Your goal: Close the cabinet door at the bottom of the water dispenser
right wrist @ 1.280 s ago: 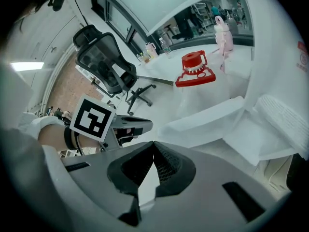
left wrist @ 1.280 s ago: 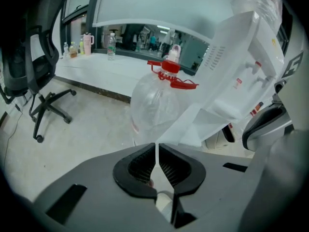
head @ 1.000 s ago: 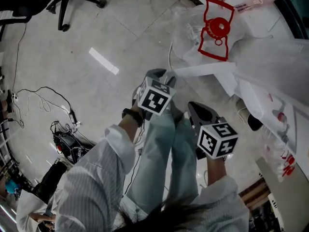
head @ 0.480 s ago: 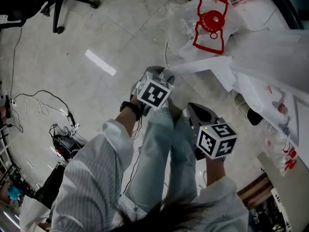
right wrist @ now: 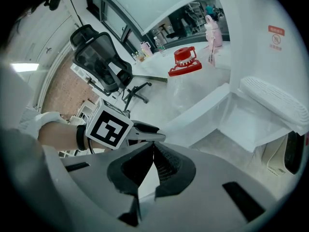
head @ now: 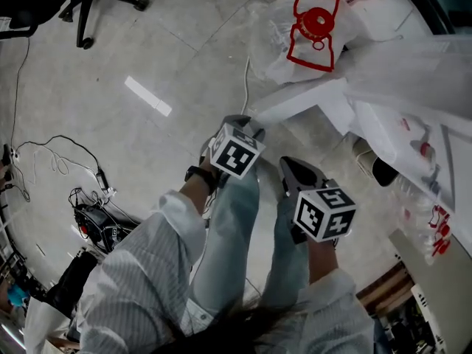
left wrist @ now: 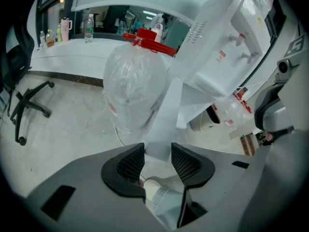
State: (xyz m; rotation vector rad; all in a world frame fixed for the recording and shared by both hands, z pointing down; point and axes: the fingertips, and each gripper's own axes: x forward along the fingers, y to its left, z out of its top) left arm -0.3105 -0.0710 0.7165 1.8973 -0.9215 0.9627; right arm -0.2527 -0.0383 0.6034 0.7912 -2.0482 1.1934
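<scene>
Left gripper [head: 245, 122] has moved up to the free edge of the cabinet door [head: 304, 103], which stands swung open at centre of the head view. Its jaws have just been opening and now stand apart, the door edge in line with the gap and unclamped, so a push-shut looks imminent. Right gripper [head: 289, 167] is clenched and empty. Plastic sheeting over the water dispenser [left wrist: 227, 37] hides the hinge, and pad-to-door contact is unclear.

Bare floor [right wrist: 227, 144] is left free between the open cabinet door [right wrist: 203, 108] and the water dispenser [left wrist: 227, 37]; outside, the door is seemingly crowded by a bagged bottle [left wrist: 133, 88].
</scene>
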